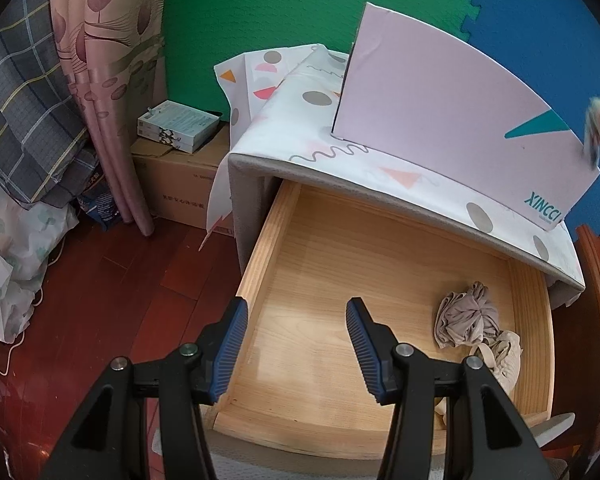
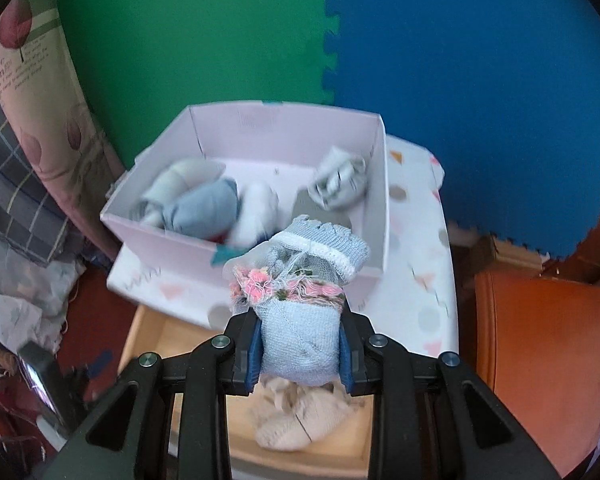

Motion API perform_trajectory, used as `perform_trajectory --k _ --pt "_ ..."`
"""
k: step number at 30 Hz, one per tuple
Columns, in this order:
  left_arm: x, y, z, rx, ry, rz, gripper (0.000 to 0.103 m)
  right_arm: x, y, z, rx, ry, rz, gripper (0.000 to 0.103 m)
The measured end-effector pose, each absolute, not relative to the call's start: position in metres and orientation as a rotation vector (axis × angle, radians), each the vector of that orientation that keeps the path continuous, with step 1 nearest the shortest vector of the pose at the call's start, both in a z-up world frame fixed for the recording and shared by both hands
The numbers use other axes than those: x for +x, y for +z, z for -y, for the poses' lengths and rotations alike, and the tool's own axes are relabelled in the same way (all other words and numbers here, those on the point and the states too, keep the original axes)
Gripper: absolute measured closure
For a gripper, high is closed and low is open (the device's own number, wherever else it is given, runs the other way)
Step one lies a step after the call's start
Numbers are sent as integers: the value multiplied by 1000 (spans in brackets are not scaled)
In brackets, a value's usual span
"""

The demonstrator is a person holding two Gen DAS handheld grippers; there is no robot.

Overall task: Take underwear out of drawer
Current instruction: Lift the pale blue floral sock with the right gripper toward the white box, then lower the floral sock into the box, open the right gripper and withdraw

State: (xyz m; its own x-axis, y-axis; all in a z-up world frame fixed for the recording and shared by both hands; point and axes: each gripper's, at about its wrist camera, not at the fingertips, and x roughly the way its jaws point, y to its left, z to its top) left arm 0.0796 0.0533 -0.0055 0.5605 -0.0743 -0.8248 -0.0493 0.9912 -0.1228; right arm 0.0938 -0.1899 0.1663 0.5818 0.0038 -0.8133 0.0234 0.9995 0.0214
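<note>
Left gripper angled downward, jaws parted and empty, right gripper jaws clamped on cloth

Parted left tongs over open drawer, crumpled beige underwear inside.

Box sitting on nightstand above open drawer; bundles lying in drawer's right front corner; more lying in box.
</note>
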Motion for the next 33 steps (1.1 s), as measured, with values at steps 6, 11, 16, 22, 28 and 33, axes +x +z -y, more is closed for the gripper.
perform_trajectory --k 6,11,16,22,28,33 --pt "79 -5 -55 -144 -16 -976 51 130 162 191 36 -62 -954 75" --pt "80 -5 -57 -157 -14 -977 51 156 151 197 64 -97 -996 75" --pt "81 -5 -58 -162 -11 -971 51 174 140 199 66 -120 -1020 74" --pt "80 -6 -61 -171 1 -963 51 188 124 195 54 -132 -1048 72" --pt "79 -5 -62 -175 1 -962 51 192 118 190 46 -131 -1056 69" --pt "79 -5 -62 -174 -2 -962 51 192 120 188 40 -133 -1048 64"
